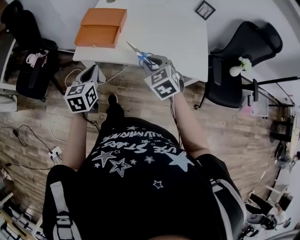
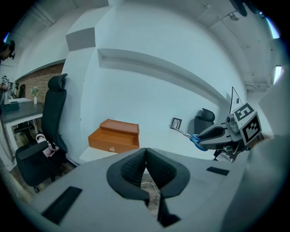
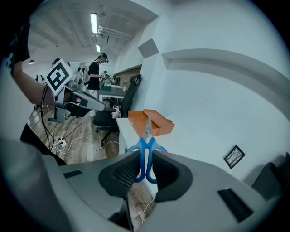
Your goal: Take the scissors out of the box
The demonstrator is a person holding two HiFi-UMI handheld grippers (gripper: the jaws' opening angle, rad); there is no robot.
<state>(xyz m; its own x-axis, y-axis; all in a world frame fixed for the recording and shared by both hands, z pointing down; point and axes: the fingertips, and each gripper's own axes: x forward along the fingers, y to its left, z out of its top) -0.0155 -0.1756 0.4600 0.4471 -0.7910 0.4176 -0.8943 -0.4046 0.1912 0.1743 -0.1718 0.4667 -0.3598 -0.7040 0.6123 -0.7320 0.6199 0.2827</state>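
Note:
Blue-handled scissors [image 3: 146, 154] are held by their handles in my right gripper [image 3: 145, 168], blades pointing away toward the table. In the head view the scissors [image 1: 140, 55] stick out over the white table's [image 1: 164, 33] front edge, ahead of the right gripper [image 1: 151, 62]. The orange box [image 1: 101, 27] lies on the table's far left, with its lid stacked beside it; it shows too as the orange box [image 2: 114, 135]. My left gripper [image 2: 146, 168] is shut with nothing in it, off the table's front edge over the floor [image 1: 90, 74].
A small framed picture [image 1: 205, 9] lies at the table's far right. Black office chairs stand at the left [image 1: 28, 51] and right [image 1: 239, 61]. Cables and a power strip [image 1: 55, 152] lie on the wooden floor. A person [image 3: 94, 77] stands at desks far off.

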